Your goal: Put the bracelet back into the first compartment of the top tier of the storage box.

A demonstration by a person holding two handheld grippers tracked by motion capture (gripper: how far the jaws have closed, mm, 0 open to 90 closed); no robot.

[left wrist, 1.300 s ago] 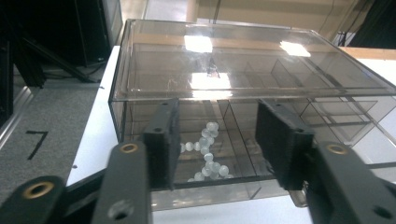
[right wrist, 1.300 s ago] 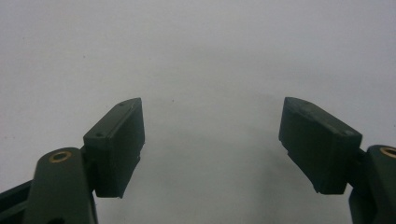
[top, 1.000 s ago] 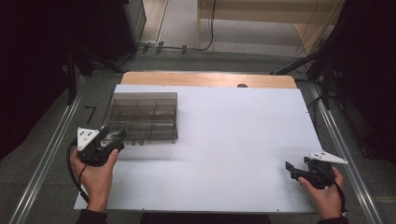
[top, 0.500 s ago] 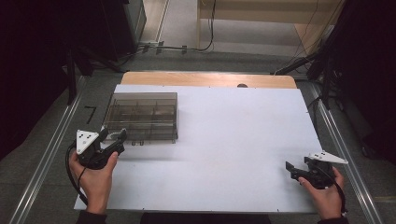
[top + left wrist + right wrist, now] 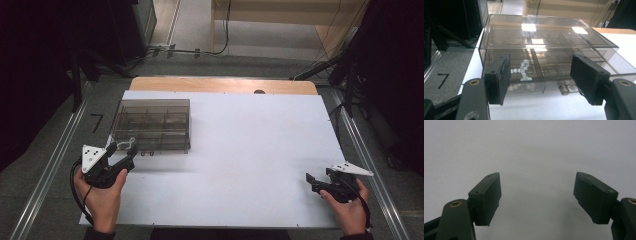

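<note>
A clear smoky plastic compartment box (image 5: pixel 152 125) with its lid down stands at the left of the white table (image 5: pixel 250 150). A string of white beads (image 5: pixel 524 70) lies in its near-left compartment, also seen as white beads (image 5: pixel 127 145) from above. My left gripper (image 5: pixel 121 156) is open, just in front of the box's near-left corner, its jaws wide apart facing the box (image 5: pixel 544 47). My right gripper (image 5: pixel 311 183) rests open near the table's front right, over bare white surface (image 5: pixel 536 157), with nothing between its jaws.
A wooden board (image 5: pixel 225 85) lies along the table's far edge. Metal rails (image 5: pixel 55 165) run down both sides on the grey floor, where a black mark "7" (image 5: pixel 96 121) sits to the left. Dark equipment and cables stand behind.
My left gripper has drifted slightly toward the box's near-left corner. The right gripper has stayed where it was.
</note>
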